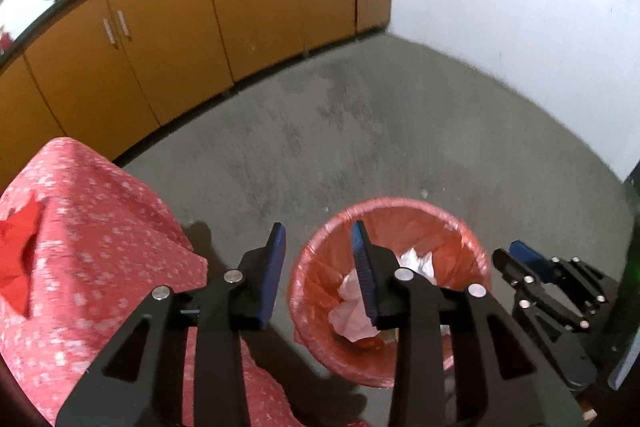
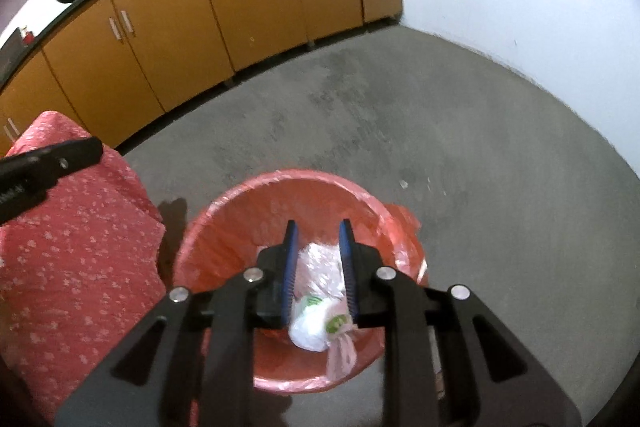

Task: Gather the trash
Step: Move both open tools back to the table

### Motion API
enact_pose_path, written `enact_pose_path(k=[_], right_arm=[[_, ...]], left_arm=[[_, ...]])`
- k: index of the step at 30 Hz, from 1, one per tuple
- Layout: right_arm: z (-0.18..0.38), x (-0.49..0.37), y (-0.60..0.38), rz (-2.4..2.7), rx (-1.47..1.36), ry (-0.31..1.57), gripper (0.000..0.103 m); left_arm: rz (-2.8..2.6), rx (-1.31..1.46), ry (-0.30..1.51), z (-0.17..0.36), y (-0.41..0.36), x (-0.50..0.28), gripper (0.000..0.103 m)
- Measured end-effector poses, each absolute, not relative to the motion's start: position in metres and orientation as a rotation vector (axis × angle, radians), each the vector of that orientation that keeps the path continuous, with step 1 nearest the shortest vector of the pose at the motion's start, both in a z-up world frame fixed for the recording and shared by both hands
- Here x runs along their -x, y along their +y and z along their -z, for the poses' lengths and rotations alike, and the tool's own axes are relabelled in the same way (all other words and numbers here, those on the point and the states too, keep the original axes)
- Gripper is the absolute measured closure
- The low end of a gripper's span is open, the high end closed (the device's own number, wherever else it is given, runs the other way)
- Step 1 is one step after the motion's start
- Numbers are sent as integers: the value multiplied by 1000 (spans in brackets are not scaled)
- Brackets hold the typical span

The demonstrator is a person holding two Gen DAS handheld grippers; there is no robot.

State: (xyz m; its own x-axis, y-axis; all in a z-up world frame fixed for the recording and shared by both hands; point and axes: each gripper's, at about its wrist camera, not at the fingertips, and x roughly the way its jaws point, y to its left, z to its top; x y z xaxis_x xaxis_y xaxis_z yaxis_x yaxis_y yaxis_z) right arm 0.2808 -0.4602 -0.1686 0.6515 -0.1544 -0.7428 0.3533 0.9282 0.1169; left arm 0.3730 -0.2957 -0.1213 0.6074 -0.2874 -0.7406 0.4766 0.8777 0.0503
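We hold our right gripper (image 2: 318,243) partly open, empty, above the round bin lined with a red plastic bag (image 2: 224,215), where crumpled white plastic trash (image 2: 316,323) lies. Our left gripper (image 1: 320,247) gapes wide, empty, beside the bin's rim.

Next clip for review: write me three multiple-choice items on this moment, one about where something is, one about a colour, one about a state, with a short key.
1. Where does the right gripper sit?
A. Above the bin's opening
B. Over the counter
C. On the floor by the wall

2. What colour is the liner of the trash bin?
A. Black
B. Red-orange
C. Blue

3. What state is the left gripper in?
A. Shut on a paper ball
B. Shut on the cloth
C. Open, holding nothing

Key:
1 A: its fingers frame the white plastic bag lying inside the bin.
2 B: the thin liner folded over the rim is red-orange in both views.
3 C: its blue pads stand wide apart with only floor and bin between them.
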Motion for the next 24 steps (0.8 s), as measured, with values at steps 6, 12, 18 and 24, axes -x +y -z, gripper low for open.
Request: enact_pose_path(k=[6, 12, 18, 24], right_arm=[[111, -292, -411, 163, -236, 732, 69], [54, -315, -321, -62, -193, 672, 51], [32, -350, -208, -256, -102, 674, 44], [40, -379, -129, -316, 9, 730, 37]], left_arm=[[385, -142, 712, 74, -219, -355, 63], [215, -99, 627, 45, -97, -329, 56], [-31, -100, 595, 47, 19, -315, 55], [-191, -31, 603, 51, 100, -305, 55]])
